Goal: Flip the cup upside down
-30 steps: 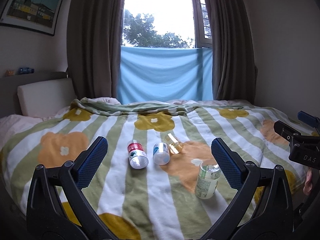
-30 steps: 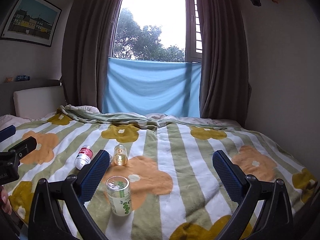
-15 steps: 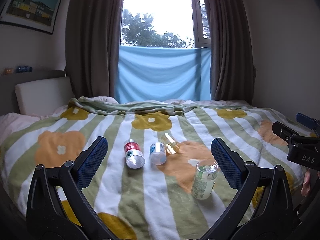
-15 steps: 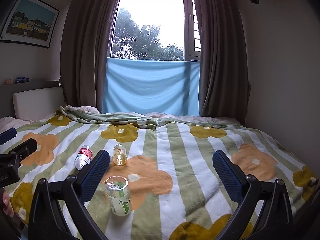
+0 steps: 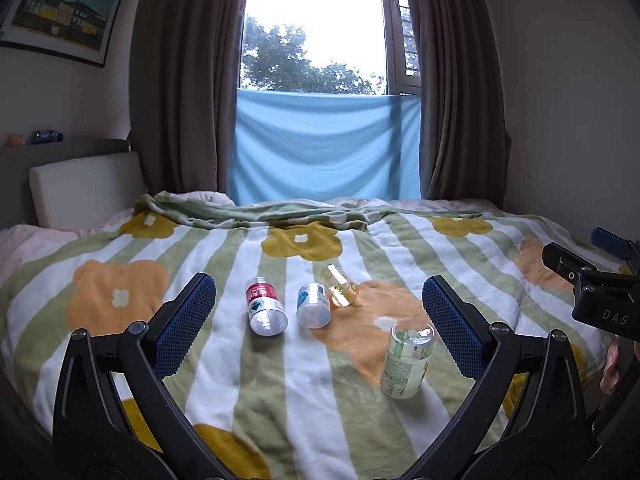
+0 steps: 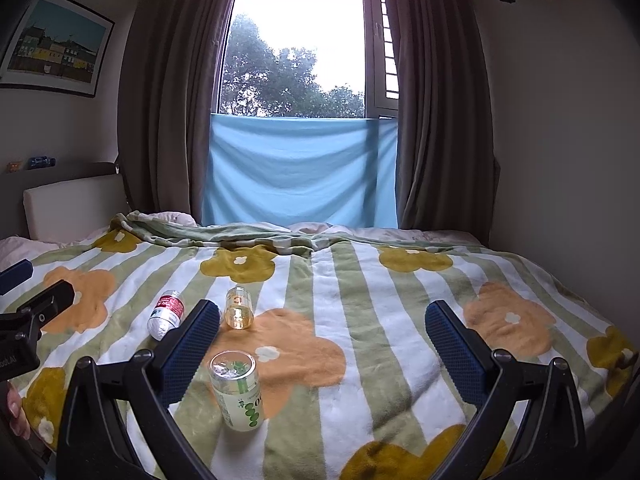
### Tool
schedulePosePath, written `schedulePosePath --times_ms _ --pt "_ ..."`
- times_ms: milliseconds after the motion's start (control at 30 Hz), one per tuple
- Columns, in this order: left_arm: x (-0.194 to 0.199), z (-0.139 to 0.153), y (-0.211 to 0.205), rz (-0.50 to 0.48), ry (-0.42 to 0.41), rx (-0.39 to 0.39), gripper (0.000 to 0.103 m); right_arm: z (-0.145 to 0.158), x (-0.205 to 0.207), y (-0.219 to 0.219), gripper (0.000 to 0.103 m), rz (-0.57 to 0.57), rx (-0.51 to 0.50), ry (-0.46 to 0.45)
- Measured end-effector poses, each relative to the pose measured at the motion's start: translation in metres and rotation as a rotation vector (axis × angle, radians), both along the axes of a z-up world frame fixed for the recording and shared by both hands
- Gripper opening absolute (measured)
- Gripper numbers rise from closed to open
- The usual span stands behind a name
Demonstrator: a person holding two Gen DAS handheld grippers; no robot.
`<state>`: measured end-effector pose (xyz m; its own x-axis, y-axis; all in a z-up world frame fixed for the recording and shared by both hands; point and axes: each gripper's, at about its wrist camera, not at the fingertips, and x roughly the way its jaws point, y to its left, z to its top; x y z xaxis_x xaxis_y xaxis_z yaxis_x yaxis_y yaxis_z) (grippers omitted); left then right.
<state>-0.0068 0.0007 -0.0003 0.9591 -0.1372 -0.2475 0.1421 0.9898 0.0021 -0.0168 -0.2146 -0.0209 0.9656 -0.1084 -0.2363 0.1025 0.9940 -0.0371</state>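
A clear cup with a green and white label stands on the striped blanket, closed flat end up; it also shows in the right wrist view. Three more cups lie on their sides behind it: a red-labelled one, a blue-labelled one and a yellowish clear one. My left gripper is open and empty above the blanket. My right gripper is open and empty, to the right of the standing cup. The blue-labelled cup is hidden behind my right gripper's left finger.
The bed is covered by a green-and-white striped blanket with orange and yellow flowers. A white headboard stands at the left. Brown curtains and a blue cloth hang at the window behind the bed. A wall is on the right.
Both grippers have drawn back slightly and tilted up; the cups sit a little higher and farther in view. Nothing on the bed has moved.
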Motion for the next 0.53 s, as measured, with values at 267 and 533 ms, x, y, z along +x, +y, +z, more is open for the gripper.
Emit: schedulePosePath --times_ms 267,533 --pt "0.0010 -0.0031 -0.0021 0.006 0.002 -0.002 0.103 -0.0040 0.0011 0.0006 0.103 -0.008 0.006 0.009" --pt "0.0003 -0.0060 0.0015 0.042 -0.014 -0.007 0.103 -0.0034 0.0012 -0.0003 0.103 -0.010 0.009 0.008"
